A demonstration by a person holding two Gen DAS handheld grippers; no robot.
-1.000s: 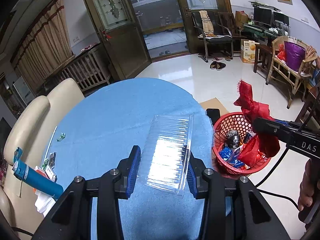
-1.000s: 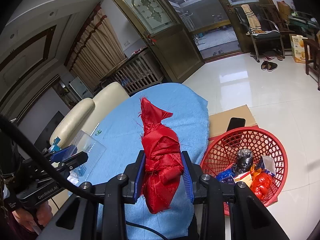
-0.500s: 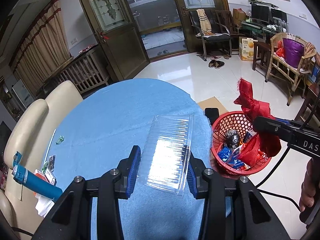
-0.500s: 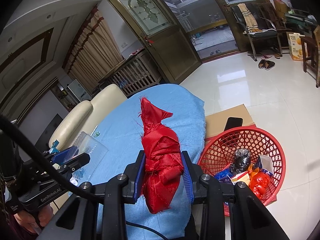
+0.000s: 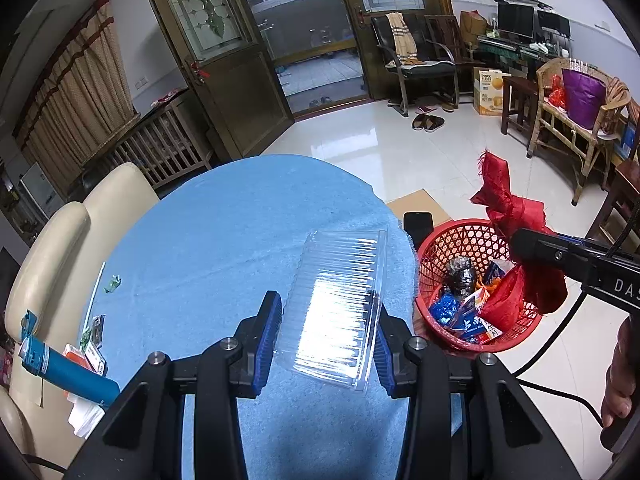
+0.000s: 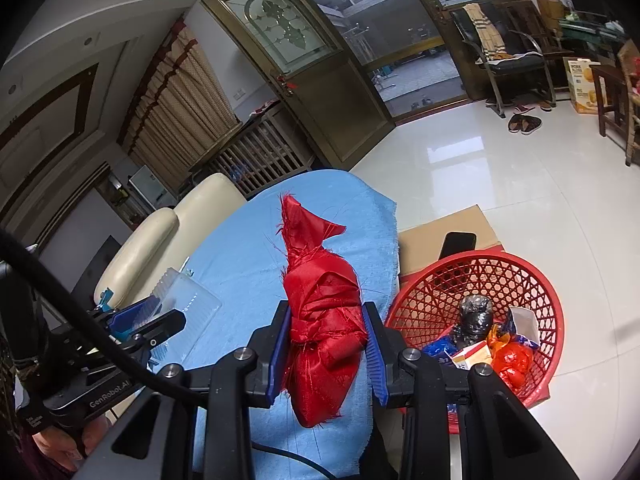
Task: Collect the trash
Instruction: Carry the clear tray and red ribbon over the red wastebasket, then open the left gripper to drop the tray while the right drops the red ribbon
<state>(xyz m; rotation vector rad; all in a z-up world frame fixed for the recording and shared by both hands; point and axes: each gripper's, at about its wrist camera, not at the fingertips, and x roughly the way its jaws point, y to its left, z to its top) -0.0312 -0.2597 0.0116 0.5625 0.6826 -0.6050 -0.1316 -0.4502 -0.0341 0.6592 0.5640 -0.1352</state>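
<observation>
Now | left tongs (image 5: pixel 327 335) clamped on clear plastic tray (image 5: pixel 340 307) | right tongs (image 6: pixel 326 353) clamped on red cloth bundle (image 6: pixel 324 328) (above table)

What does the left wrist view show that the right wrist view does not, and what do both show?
Left wrist only: a blue tube and small wrappers at the table's near-left edge. Right wrist only: the left tool's body and cable. Both: the red basket, the red cloth bundle in the right tool, the clear plastic tray in the left tool.

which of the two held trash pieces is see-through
The ribbed clear plastic tray in the left claw; the right claw holds an opaque red cloth bundle.
</observation>
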